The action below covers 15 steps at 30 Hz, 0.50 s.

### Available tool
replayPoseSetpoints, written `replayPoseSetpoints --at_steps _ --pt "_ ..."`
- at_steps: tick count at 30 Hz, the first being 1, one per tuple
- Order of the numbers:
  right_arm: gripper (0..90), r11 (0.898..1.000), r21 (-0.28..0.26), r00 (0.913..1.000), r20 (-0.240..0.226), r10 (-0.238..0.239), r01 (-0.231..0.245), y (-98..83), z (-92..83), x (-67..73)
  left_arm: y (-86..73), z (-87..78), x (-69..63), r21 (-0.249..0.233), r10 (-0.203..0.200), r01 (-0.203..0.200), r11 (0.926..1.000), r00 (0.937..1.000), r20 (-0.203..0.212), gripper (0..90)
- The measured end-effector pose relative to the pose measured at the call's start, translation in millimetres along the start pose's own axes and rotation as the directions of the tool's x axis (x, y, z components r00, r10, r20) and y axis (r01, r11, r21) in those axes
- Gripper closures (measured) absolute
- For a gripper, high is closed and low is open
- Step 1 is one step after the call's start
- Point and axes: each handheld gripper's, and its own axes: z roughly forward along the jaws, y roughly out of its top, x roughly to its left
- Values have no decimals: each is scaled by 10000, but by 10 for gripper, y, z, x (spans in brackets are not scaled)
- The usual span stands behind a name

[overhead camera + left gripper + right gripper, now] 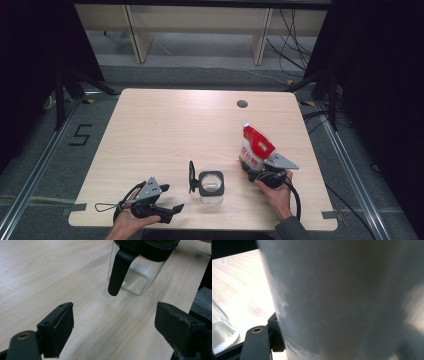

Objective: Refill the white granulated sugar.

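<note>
1. Here, the right gripper (260,167) was clamped on a red-and-white pouch (254,147), held upright above the table (165,130).
2. The pouch looked soft, light and crushable; a mid-body grip suited it.
3. The left gripper (167,200) stood apart, empty, near the open glass jar (211,186).

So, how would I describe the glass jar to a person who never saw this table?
Start at the wooden table and go to its near edge, between the two hands. There stands a clear glass jar with a black rim. Its black lid hangs open at its left side, unlike the red-and-white pouch nearby.
</note>
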Motion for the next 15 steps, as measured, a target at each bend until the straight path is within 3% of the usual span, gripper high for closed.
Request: replayPoseSetpoints --at_steps 2,3,4,7,11,13,15 --pt "312 9998 20 9998 -8 211 -211 0 4 15 2 -1 -2 -14 -37 37 10000 10000 -4 153" --pt "313 9997 -101 9997 -110 -208 206 6 18 -26 0 -2 3 -4 8 -8 10000 10000 2 153" --pt "315 9998 98 9998 15 196 -196 4 0 8 1 -8 10 76 87 -87 9999 10000 -8 153" --pt "329 10000 -73 10000 -90 4 -5 9 22 -14 0 1 0 -56 -52 52 10000 10000 10 153" --pt "343 9999 44 9999 48 165 -166 25 27 13 8 -28 21 316 203 -201 9993 9998 -76 153" --pt "349 9998 46 9998 57 -208 208 40 25 -6 3 -16 -3 112 -172 173 9998 9999 -16 153" --pt "353 9998 220 10000 -19 30 -29 40 11 38 7 -21 -10 71 -290 290 9996 9996 -5 153"
